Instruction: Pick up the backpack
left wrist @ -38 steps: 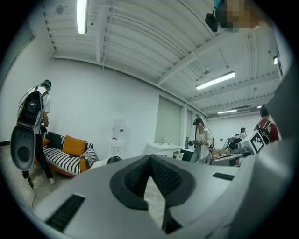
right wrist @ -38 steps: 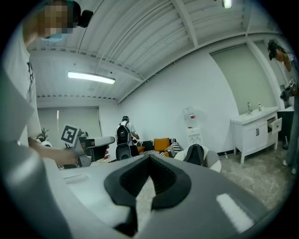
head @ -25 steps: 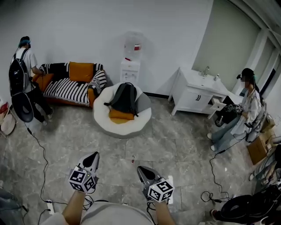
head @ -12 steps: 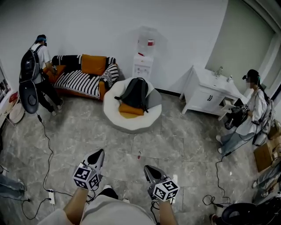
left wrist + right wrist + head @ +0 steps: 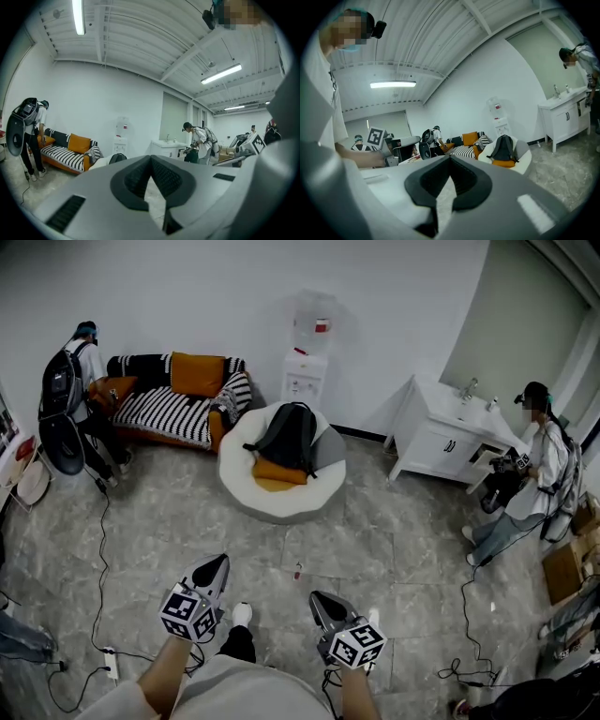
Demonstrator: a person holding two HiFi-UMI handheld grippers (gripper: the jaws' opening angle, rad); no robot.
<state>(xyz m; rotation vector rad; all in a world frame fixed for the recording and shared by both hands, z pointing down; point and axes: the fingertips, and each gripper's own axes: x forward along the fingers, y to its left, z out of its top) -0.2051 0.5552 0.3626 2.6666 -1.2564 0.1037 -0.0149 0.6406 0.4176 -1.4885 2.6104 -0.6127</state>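
In the head view the black backpack rests untouched on the round white chair, well apart from the left gripper and right gripper; the left gripper view shows jaws pressed together and empty, the right gripper view likewise, so approach and grasp seemingly all remain.

Black-grey backpack on white round chair with orange cushion. Black-white striped sofa, orange pillow. White dispenser, red label. White cabinet. Grey marbled floor, white walls. Grey left gripper and right gripper, black-white square markers.
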